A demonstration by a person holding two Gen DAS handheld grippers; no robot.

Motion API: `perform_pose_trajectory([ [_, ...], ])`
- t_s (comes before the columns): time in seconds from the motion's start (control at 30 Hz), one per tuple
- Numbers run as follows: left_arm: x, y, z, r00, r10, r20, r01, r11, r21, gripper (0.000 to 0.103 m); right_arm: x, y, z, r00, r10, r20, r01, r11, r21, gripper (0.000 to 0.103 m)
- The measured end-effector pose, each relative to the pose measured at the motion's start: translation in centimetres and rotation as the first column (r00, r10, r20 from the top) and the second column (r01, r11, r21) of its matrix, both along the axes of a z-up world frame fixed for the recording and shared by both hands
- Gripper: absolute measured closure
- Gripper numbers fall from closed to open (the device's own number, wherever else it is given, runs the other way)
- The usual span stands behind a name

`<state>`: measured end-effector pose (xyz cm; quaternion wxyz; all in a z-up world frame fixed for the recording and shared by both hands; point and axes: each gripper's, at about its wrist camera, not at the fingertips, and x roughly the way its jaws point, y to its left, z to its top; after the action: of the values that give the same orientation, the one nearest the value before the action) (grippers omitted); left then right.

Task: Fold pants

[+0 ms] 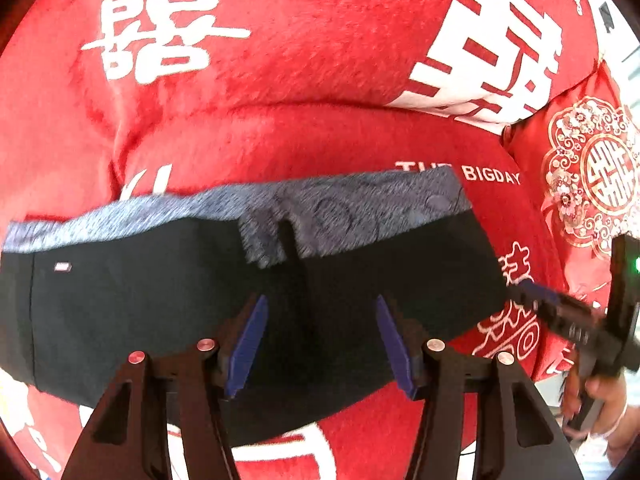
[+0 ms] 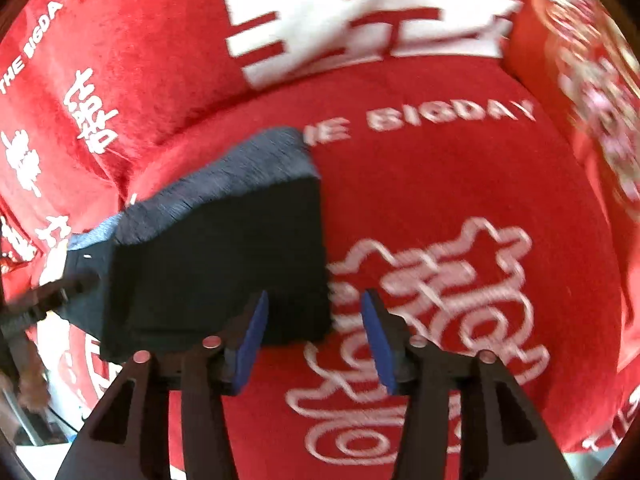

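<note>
One red cover [image 1: 320, 140] reads "BIGDAY" beside pants [image 1: 200, 280].

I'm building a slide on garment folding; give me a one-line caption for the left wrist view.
Open left gripper above folded black pants on a red blanket.

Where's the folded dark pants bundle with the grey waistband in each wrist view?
Left wrist: folded dark pants with grey waistband span left and centre, lying on the red blanket beyond the open left gripper.
Right wrist: pants left of centre, right edge by the open right gripper.
Shared landmark: white "BIGDAY" lettering.
</note>
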<state>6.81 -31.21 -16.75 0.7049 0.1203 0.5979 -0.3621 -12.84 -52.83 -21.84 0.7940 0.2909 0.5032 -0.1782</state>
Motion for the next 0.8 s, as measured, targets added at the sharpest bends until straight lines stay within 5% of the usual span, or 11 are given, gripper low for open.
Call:
perform_pose_trajectory([
  [0.2, -0.3, -4.3, -1.3, 0.999, -0.037, -0.009, 0.037, 0.999, -0.006, 0.046, -2.0, -1.6, -0.9, 0.999, -0.049, -0.014, 0.049, 0.999, 0.004, 0.051],
  [0.27, -0.7, -5.1, -2.1, 0.999, -0.053, 0.010, 0.053, 0.998, 0.027, 0.046, -1.5, -2.3, -1.1, 0.998, -0.059, 0.009, 0.058, 0.997, 0.050, 0.059],
  [0.37, -0.8, -5.0, -4.1, 0.997, -0.075, 0.021, 0.072, 0.992, 0.100, 0.046, -0.8, -1.7, -2.3, 0.999, -0.039, -0.014, 0.040, 0.994, 0.101, 0.066],
  [0.57, -1.8, -4.3, -4.2, 0.987, -0.146, 0.065, 0.137, 0.983, 0.126, 0.046, -0.6, 0.3, -1.9, 1.000, -0.007, -0.017, 0.008, 0.998, 0.060, 0.066],
  [0.8, 0.8, -3.6, -2.1, 0.997, 0.039, 0.065, -0.045, 0.995, 0.088, 0.041, -0.1, 0.2, 0.7, 1.000, -0.010, 0.009, 0.010, 1.000, 0.017, 0.065],
])
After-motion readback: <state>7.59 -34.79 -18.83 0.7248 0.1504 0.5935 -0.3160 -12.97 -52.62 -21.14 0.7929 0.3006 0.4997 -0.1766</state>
